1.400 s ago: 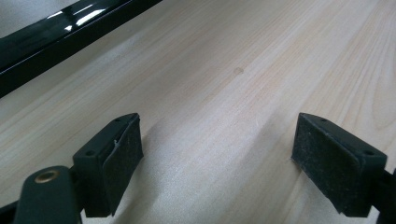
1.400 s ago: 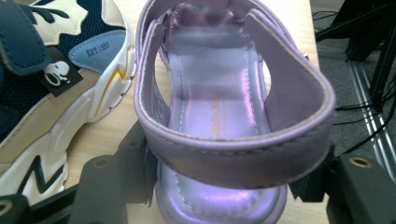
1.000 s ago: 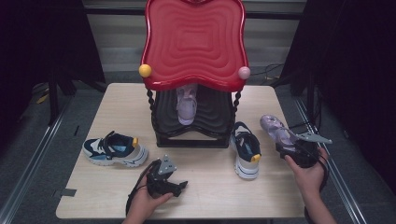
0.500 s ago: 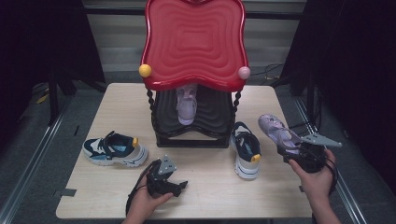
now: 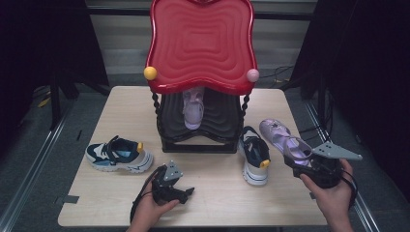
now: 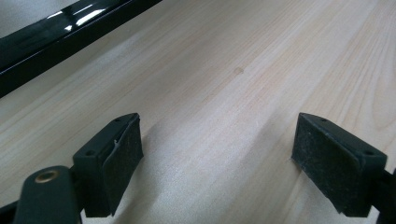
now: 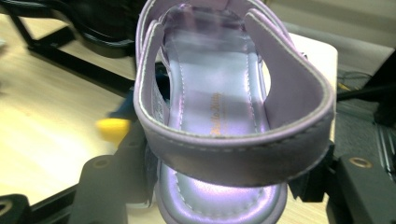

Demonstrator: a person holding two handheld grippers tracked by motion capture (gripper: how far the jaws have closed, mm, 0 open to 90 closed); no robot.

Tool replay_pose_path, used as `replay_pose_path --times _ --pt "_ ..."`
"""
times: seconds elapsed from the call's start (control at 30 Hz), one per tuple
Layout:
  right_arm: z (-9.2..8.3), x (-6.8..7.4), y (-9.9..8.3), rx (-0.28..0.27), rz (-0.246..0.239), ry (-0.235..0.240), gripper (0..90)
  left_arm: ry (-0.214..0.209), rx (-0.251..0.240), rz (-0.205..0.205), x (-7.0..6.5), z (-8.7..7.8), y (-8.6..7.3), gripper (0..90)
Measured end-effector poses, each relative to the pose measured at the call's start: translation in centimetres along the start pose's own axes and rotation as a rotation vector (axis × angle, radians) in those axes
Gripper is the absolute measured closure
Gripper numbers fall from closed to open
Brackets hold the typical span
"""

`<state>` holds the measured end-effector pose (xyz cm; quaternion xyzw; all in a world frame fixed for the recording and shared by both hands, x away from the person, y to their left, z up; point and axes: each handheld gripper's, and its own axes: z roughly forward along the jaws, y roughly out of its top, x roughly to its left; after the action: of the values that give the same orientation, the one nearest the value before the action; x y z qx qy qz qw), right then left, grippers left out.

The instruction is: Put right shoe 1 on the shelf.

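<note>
Staged recording bay, laboratory type.
Pale wooden table (image 5: pixel 121 111) ringed by black curtains (image 5: pixel 58 38), metal floor rails (image 5: pixel 34 159), loose cables (image 5: pixel 285 72), and a red prop shoe rack (image 5: pixel 200 43).

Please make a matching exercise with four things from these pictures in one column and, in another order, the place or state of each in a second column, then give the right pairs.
Things:
1. purple sandal
2. pale pink shoe
3. sneaker with yellow heel tab
4. left gripper

Places or states:
A. on the table, right of the black rack
B. open, resting on the table
C. held at the heel by the right gripper
D. on the black rack, under the red top

Pairs: 1-C, 2-D, 3-A, 4-B
</note>
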<state>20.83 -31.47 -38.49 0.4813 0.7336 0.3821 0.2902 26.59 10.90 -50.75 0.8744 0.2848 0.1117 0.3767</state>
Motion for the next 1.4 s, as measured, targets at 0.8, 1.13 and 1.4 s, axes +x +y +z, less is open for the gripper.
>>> replay_pose_path --times 0.8,1.13,1.4 --pt "1.3 7.8 0.4 -0.007 -0.096 0.173 37.0 0.0 0.0 0.0 0.0 0.0 0.0 15.6" --pt "3.0 9.6 1.6 -0.04 -0.076 0.139 37.0 0.0 0.001 0.001 0.0 0.0 0.0 15.6" --pt "4.6 11.0 2.3 -0.064 -0.042 0.078 37.0 0.001 0.002 0.001 0.0 0.0 0.0 15.6"
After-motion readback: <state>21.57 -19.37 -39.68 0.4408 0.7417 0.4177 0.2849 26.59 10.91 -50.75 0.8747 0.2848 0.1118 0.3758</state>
